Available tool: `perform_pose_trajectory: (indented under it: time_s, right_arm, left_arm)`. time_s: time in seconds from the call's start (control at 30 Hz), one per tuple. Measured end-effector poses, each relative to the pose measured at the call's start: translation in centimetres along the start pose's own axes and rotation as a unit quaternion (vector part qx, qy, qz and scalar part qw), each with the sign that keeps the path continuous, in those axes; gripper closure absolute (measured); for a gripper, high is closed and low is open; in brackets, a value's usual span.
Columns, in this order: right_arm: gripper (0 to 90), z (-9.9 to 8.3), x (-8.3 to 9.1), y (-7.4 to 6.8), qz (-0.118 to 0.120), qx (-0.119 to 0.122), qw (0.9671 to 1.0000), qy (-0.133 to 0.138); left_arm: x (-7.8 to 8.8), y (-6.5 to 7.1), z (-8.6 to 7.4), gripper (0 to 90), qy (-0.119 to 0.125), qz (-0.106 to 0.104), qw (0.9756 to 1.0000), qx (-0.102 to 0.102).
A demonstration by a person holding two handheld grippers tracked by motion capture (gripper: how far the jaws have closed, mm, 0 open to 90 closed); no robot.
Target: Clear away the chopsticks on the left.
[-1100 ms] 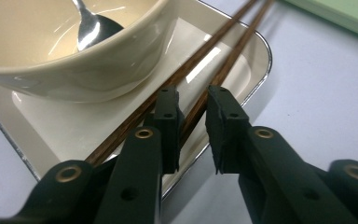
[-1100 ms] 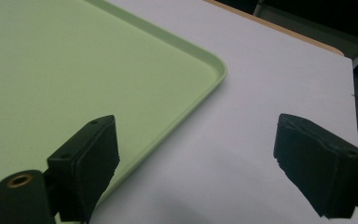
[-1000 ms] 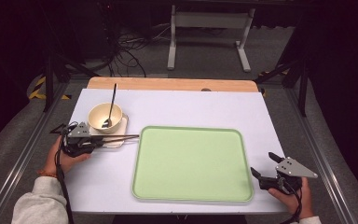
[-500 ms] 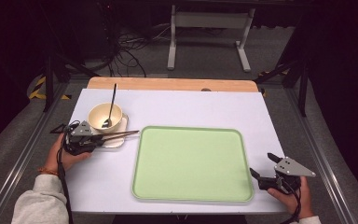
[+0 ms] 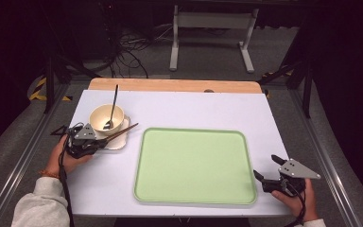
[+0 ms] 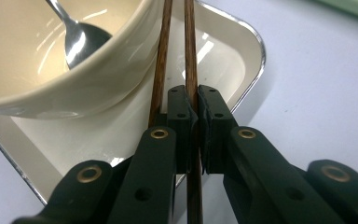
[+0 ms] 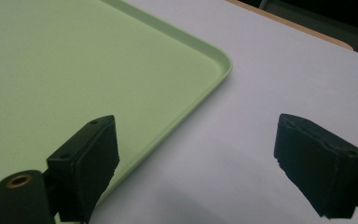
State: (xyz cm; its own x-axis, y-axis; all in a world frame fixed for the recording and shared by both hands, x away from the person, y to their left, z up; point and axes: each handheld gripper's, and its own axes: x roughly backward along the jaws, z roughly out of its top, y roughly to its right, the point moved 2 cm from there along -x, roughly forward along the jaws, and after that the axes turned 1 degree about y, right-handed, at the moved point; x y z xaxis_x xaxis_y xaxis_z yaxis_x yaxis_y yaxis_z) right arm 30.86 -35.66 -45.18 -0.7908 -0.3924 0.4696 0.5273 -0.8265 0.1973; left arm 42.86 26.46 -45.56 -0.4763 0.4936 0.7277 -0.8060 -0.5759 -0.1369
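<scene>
Left gripper (image 6: pixel 193 128), jaws just closing, pinches one of two brown wooden chopsticks (image 6: pixel 190 56); its twin lies outside the jaws. Both run lengthwise ahead, across square white plate (image 6: pixel 235 60) beside cream bowl (image 5: pixel 106 117). Pale green tray (image 5: pixel 196 165) lies rightward. Right gripper (image 7: pixel 205 163) spread, idle.

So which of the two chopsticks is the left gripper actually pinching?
The right-hand chopstick in the left gripper view: it runs between the left gripper pads, while the other chopstick passes outside them.
</scene>
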Motion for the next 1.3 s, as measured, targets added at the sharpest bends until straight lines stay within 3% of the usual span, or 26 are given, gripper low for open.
perform_pose_trajectory:
  time_s: [0.23,0.5,1.0,1.3]
  right_arm:
    - [14.3,0.2,0.2,0.0,-0.001,-0.001,1.0000,0.007]
    - [14.2,0.3,0.2,-0.1,0.000,0.001,1.0000,0.009]
    - [14.2,0.4,0.2,-0.3,-0.001,0.004,0.9999,0.009]
    - [14.3,0.4,0.3,-0.3,-0.002,0.005,0.9999,0.011]
  left_arm:
    - [1.1,1.1,0.8,85.0,0.016,0.009,0.9998,0.006]
    - [1.9,2.4,1.5,85.1,0.035,0.001,0.9992,0.018]
    - [3.7,4.9,3.2,85.1,0.087,0.005,0.9950,0.049]
    - [3.8,7.6,4.8,85.1,0.094,-0.006,0.9946,0.044]
